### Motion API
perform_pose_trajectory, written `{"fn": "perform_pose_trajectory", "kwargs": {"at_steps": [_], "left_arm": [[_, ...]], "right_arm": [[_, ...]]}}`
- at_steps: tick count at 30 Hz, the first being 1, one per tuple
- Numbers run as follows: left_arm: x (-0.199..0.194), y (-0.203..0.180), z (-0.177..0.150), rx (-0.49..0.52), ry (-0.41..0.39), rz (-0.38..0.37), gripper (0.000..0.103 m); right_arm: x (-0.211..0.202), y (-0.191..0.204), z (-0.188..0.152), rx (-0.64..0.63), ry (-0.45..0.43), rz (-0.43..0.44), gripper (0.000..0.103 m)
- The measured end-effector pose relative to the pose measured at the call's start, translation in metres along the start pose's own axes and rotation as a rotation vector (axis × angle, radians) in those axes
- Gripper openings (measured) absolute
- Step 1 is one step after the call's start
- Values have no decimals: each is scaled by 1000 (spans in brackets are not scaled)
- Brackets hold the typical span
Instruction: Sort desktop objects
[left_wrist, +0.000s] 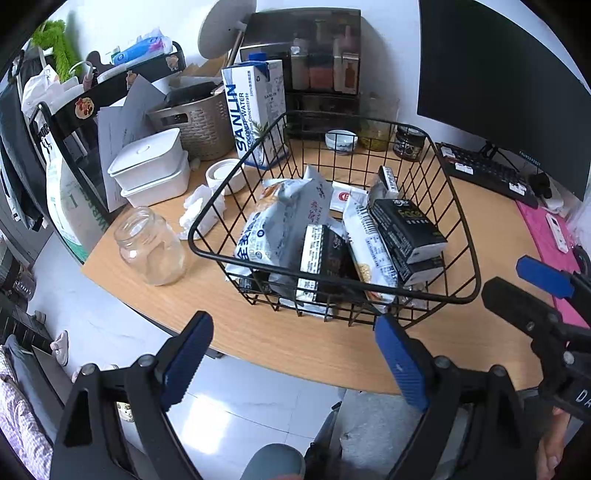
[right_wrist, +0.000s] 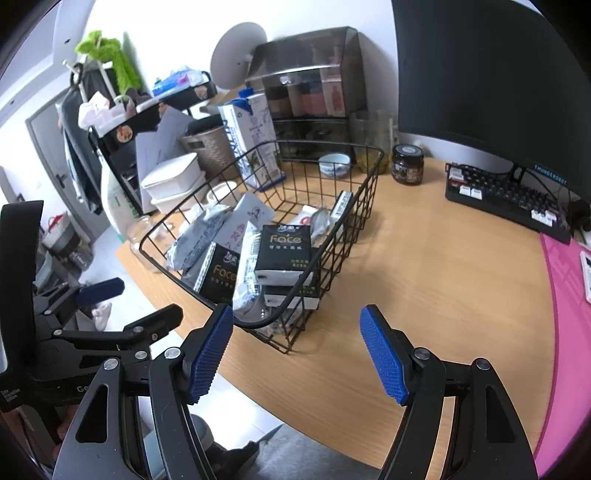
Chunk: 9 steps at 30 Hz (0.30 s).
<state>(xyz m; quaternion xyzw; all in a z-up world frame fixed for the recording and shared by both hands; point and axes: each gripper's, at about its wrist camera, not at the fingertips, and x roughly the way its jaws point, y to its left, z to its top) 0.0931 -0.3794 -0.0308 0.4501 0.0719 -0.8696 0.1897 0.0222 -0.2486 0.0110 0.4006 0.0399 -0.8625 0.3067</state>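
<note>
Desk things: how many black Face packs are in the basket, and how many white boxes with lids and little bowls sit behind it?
Black Face packs: 3
White lidded boxes: 2
Little bowls: 1
Total: 6

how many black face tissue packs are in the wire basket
3 show. One black tissue pack lies on top at the near right of the wire basket, a second sits directly under it, and a third leans to their left. Others may be buried.
</note>
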Motion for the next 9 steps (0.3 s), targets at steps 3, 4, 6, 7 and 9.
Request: {"fn": "perform_pose_trajectory", "kwargs": {"at_steps": [3, 4, 6, 7, 9], "left_arm": [[0, 1, 0, -9, 1, 0, 90], [0, 2, 0, -11, 2, 1, 90], [1, 3, 1, -16, 5, 3, 90], [1, 3, 1, -18, 4, 1, 90], [1, 3, 1, -21, -2, 0, 90]], "right_arm": [[0, 0, 0, 0, 1, 0, 72], [0, 1, 0, 0, 1, -1, 72], [1, 0, 0, 1, 4, 1, 72], [2, -1, 0, 1, 5, 1, 72], [3, -1, 0, 1, 8, 3, 72]]}}
